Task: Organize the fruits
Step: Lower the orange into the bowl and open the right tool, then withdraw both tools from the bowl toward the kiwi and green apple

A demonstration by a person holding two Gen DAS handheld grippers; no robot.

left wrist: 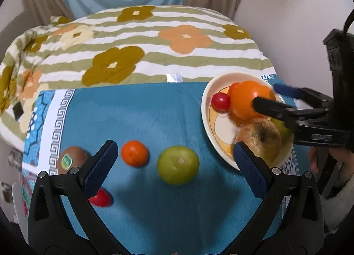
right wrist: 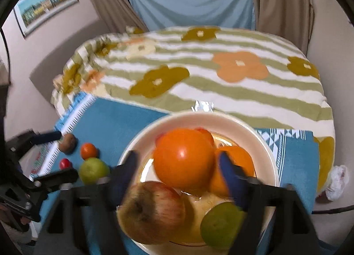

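Note:
A cream plate point(left wrist: 208, 108) point(right wrist: 265, 144) holds a big orange fruit point(left wrist: 245, 100) point(right wrist: 183, 157), an apple point(left wrist: 258, 137) point(right wrist: 152, 210), a cherry tomato point(left wrist: 220, 101), an orange point(right wrist: 241, 159) and a green fruit point(right wrist: 221, 224). My right gripper point(left wrist: 267, 96) point(right wrist: 178, 164) is open, its fingers either side of the big orange fruit. On the blue cloth point(left wrist: 154, 111) lie a kiwi point(left wrist: 70, 159) point(right wrist: 68, 143), a mandarin point(left wrist: 134, 153) point(right wrist: 89, 150), a green fruit point(left wrist: 178, 164) point(right wrist: 94, 169) and a red cherry tomato point(left wrist: 100, 198) point(right wrist: 65, 163). My left gripper point(left wrist: 174, 147) point(right wrist: 67, 155) hangs open above these.
Behind the cloth lies a floral striped quilt point(left wrist: 132, 44) point(right wrist: 199, 73), with curtains and a wall beyond it. A person's sleeve point(left wrist: 340, 188) shows at the right edge. A crumpled white scrap point(right wrist: 336, 182) lies right of the plate.

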